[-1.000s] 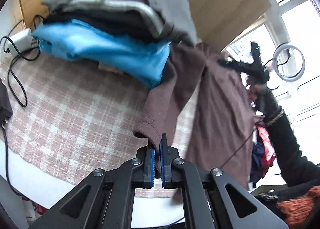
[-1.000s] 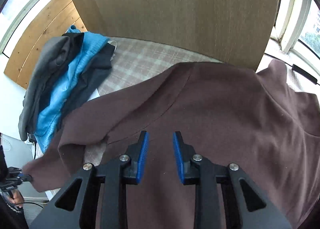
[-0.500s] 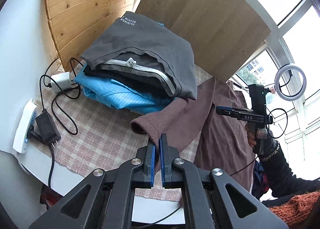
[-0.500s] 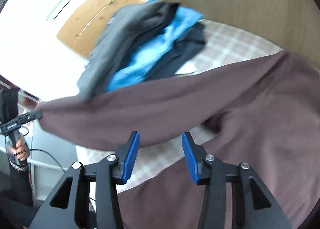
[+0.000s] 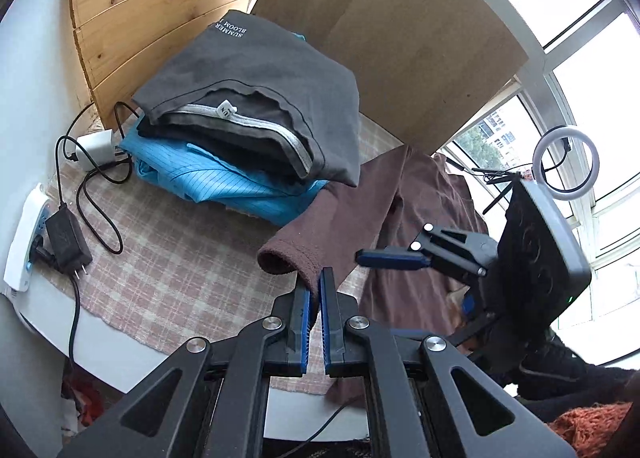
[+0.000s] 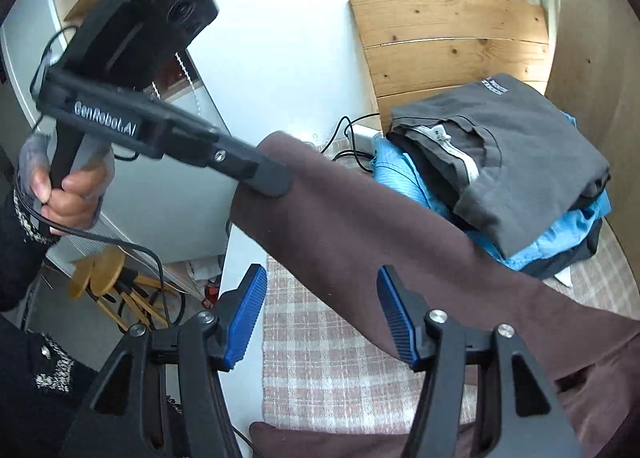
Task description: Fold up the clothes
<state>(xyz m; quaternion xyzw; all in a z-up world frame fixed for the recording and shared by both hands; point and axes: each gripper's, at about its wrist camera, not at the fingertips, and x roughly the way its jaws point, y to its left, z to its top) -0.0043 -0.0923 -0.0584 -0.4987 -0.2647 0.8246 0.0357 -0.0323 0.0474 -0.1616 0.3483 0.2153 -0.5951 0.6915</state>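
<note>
1. Since half a second ago, the right hand-held gripper (image 6: 322, 318) has swung in beside the left hand-held gripper (image 5: 315, 292), fingers spread wide under the raised sleeve.
2. The left is clamped on the brown sweater (image 5: 404, 218) at its cuff.
3. The sweater's body lies on the table (image 5: 160, 258) beside the folded clothes pile (image 5: 256, 114).
</note>
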